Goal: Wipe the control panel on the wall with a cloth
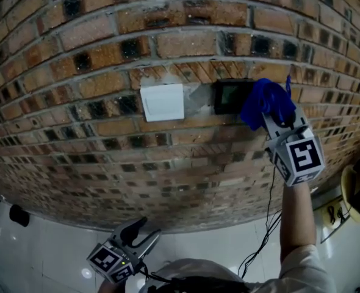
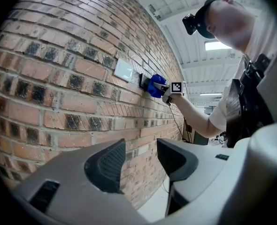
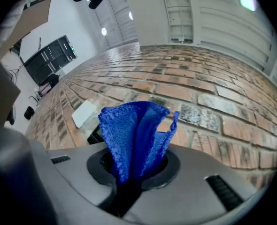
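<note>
A small black control panel with a dark screen is set in the brick wall, right of a white switch plate. My right gripper is shut on a bunched blue cloth, which rests against the panel's right edge and covers that side. In the right gripper view the blue cloth stands up between the jaws, and the panel peeks out to its left. My left gripper hangs low near the floor, open and holding nothing; its view shows the gripper empty, with the cloth far off on the wall.
The brick wall fills most of the view, with a grey mortar patch around the plate and panel. A black cable hangs from the right gripper. A pale tiled floor lies below. A person's arm holds the right gripper.
</note>
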Demonstrator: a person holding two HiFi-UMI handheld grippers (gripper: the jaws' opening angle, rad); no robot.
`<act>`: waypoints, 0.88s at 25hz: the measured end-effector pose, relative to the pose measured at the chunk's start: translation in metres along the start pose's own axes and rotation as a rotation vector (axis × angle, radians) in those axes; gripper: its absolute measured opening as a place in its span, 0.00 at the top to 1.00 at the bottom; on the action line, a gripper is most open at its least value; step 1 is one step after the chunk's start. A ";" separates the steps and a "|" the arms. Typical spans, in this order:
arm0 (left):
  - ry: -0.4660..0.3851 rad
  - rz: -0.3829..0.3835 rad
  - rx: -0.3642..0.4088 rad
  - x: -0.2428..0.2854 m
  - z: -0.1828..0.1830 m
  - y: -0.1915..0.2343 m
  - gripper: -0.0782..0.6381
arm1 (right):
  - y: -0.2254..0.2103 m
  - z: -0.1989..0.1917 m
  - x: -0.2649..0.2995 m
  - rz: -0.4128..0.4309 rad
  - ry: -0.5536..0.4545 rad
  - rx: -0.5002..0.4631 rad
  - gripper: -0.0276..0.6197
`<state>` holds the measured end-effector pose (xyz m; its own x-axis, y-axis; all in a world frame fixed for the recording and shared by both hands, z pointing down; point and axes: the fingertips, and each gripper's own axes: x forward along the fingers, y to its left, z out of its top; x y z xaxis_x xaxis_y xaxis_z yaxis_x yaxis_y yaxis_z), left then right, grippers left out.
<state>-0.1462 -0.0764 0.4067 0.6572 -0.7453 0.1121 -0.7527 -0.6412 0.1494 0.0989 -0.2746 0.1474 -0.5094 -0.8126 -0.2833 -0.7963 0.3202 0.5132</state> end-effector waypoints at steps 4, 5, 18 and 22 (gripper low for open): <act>-0.004 -0.018 0.006 0.009 0.005 -0.005 0.60 | -0.037 -0.032 -0.015 -0.082 0.055 0.028 0.82; -0.001 -0.022 0.007 0.011 0.004 -0.006 0.60 | -0.043 -0.040 -0.016 -0.089 0.066 0.040 0.82; -0.003 -0.038 0.000 0.015 0.005 -0.005 0.60 | 0.056 0.030 0.000 0.112 -0.054 0.005 0.82; -0.010 -0.044 0.004 0.012 0.005 -0.006 0.60 | 0.101 0.038 0.030 0.187 -0.053 -0.014 0.82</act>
<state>-0.1338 -0.0825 0.4021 0.6896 -0.7179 0.0952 -0.7229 -0.6745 0.1499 -0.0093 -0.2479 0.1596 -0.6647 -0.7127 -0.2241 -0.6819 0.4563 0.5716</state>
